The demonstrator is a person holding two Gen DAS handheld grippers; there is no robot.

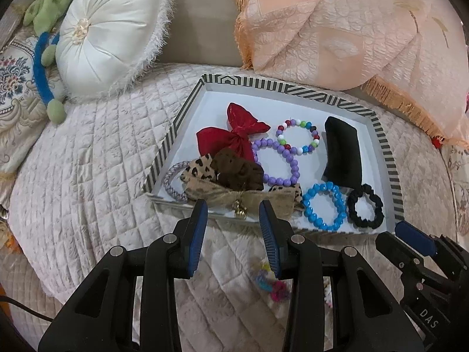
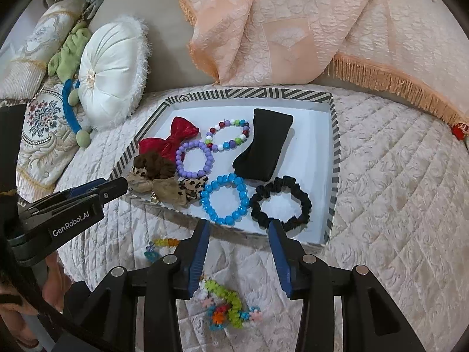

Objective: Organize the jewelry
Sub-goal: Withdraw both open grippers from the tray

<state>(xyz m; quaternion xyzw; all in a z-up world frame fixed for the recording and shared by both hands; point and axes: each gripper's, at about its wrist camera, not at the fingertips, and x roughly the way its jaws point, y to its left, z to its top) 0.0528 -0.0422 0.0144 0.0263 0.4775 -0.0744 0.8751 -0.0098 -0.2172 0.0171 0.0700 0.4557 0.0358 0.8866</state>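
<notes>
A striped tray (image 1: 275, 85) (image 2: 234, 92) on the quilt holds a red bow (image 1: 231, 135), a multicolour bead bracelet (image 2: 244, 130), a purple bracelet (image 2: 180, 162), a blue bracelet (image 2: 243, 198), a black scrunchie (image 2: 304, 205), a black fabric pad (image 2: 263, 146), a brown scrunchie (image 1: 234, 167), a leopard-print bow and a burlap bow with a bell (image 1: 222, 195). My left gripper (image 1: 233, 208) stands open over the tray's near edge, holding nothing. Just short of that rim, my right gripper (image 2: 239, 224) is open and empty. Colourful flower-bead pieces (image 2: 225, 308) (image 1: 269, 281) lie on the quilt below it.
A round white cushion (image 1: 111, 32), a green and blue plush toy (image 1: 44, 67) and floral pillows sit to the left. A peach fringed bedspread (image 2: 293, 29) is heaped behind the tray. Another small bead piece (image 2: 159, 248) lies on the quilt near the tray's front.
</notes>
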